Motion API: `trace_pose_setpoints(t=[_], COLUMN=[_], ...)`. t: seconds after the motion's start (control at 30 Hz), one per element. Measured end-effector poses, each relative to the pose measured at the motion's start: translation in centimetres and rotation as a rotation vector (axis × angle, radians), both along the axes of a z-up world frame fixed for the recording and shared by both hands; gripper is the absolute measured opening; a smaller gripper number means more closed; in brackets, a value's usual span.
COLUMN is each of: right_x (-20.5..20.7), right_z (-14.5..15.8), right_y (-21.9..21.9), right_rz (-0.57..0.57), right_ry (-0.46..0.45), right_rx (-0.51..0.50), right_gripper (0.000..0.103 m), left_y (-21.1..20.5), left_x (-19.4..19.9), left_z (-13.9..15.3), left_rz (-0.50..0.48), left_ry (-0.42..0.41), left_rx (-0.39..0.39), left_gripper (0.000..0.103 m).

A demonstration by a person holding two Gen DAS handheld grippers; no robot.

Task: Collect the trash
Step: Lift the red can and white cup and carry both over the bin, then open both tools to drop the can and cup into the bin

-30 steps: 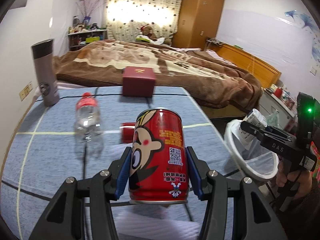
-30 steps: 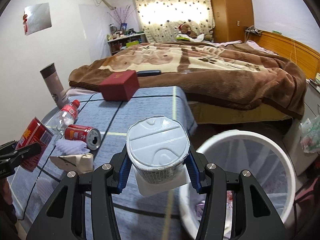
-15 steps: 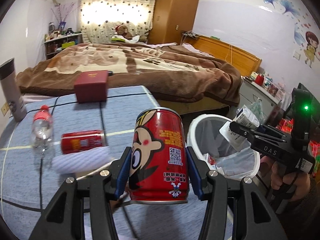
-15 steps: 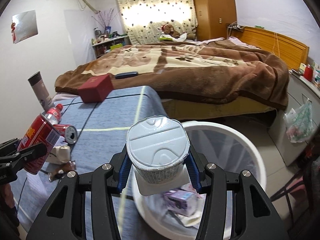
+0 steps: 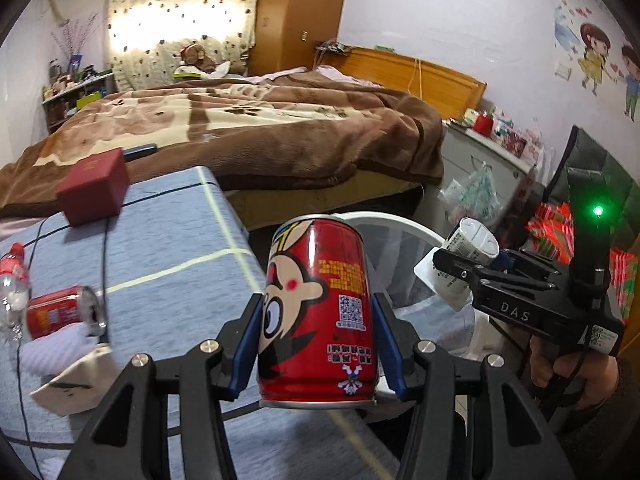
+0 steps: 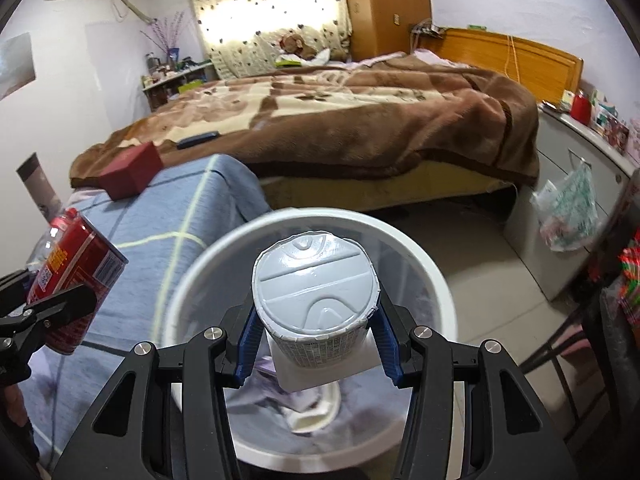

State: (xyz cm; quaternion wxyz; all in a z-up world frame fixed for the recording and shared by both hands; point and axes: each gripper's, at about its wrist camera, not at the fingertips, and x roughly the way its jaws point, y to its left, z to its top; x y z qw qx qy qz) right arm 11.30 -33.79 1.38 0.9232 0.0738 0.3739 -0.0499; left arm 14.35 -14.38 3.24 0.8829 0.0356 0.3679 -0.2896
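Observation:
My left gripper (image 5: 318, 344) is shut on an upright red cartoon can (image 5: 318, 308), held over the table's right edge beside the white trash bin (image 5: 404, 236). My right gripper (image 6: 316, 340) is shut on a sealed grey-lidded cup (image 6: 316, 296) and holds it directly above the bin (image 6: 436, 280), which has crumpled trash inside. The can also shows at the left of the right wrist view (image 6: 74, 280); the cup shows in the left wrist view (image 5: 468, 256). On the blue table (image 5: 168, 248) lie a second red can (image 5: 60, 316), white tissue (image 5: 52, 346) and a paper scrap (image 5: 76, 384).
A dark red box (image 5: 94, 186) and a water bottle (image 5: 12, 280) are on the table, with a black cable (image 5: 105, 264) across it. A grey flask (image 6: 38, 188) stands at the far left. A bed (image 5: 240, 128) lies behind; a cabinet with a hanging plastic bag (image 6: 568, 212) is right.
Both grippers have swung right, away from the table. The cup has moved from beside the bin to directly above it. The red can has come to the table's right edge near the bin.

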Motion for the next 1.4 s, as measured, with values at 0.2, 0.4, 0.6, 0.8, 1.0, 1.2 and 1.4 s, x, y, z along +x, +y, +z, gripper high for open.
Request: trace_pose_setpoints(t=[0.2, 0.4, 0.6, 0.8, 1.0, 1.2, 1.4], right_x=[-0.1, 0.0, 0.1, 0.0, -0.3, -0.5, -0.9], right_z=[-1.2, -2.1, -2.4, -2.4, -2.2, -1.9, -1.3], right_y=[-1.7, -2.4, -3.1, -3.8, -3.7, -3.3, -3.1], right_rz=[-0.025, -0.012, -0.009, -0.038, -0.053, -0.053, -0.061], right_ry=[0.04, 0.075, 0.085, 0.082, 0.077, 0.06, 0.038], right_rx=[0.007, -0.02, -0.019, -0.003, -0.003, 0.008, 0.006], right_gripper=[0.051, 0.051, 0.052, 0.061, 0.061, 0.062, 0.062], left_y=[-2.6, -4.1, -5.0, -5.0, -4.3, -3.6, -2.9], left_x=[0.2, 0.7, 0.8, 1.0, 0.9, 0.6, 0.1], left_z=[-1.0, -1.6, -2.0, -1.6, -1.2, -1.0, -0.7], left_rz=[-0.034, -0.043, -0.062, -0.06, -0.045, -0.037, -0.022], left_ry=[0.028, 0.047, 0.054, 0.055, 0.045, 0.037, 0.017], left_rx=[0.01, 0.017, 0.019, -0.002, -0.007, -0.01, -0.003], left_gripper=[0.055, 0.055, 0.055, 0.064, 0.065, 0.065, 0.065])
